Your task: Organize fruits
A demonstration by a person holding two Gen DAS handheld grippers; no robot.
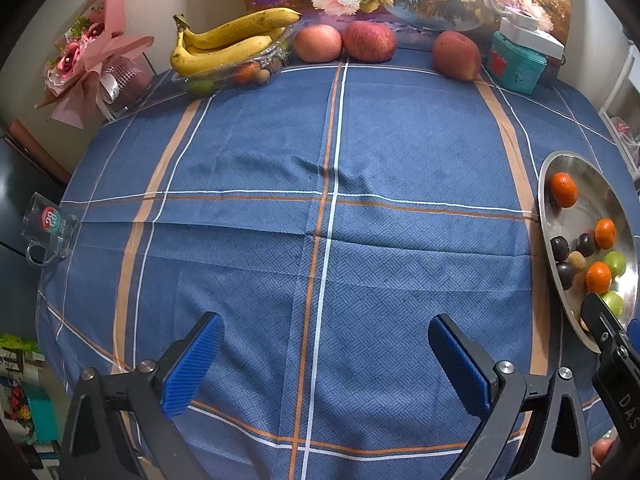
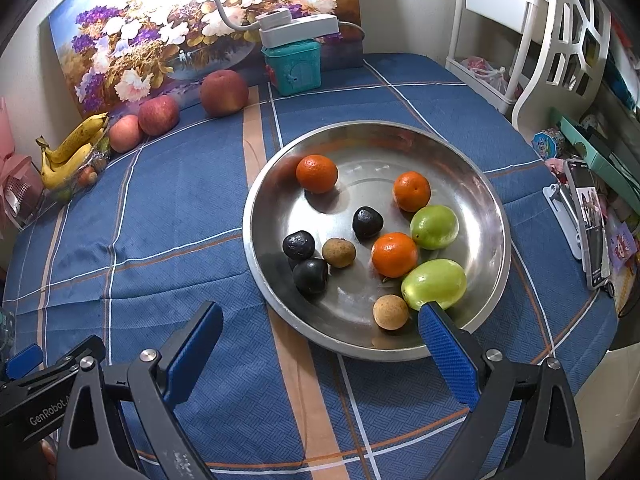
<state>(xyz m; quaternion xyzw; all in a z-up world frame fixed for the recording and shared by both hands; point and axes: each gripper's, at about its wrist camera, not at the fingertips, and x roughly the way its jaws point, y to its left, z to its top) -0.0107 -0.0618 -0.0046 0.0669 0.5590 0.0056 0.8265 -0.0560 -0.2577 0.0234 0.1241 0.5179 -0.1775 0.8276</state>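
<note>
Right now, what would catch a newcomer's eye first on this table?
The steel bowl on the blue checked tablecloth, holding three oranges, two green fruits, three dark fruits and two small brown ones. At the far edge, bananas lie over a clear tray beside three apples, before a flower painting. Both hand-held grippers are open and empty.
</note>
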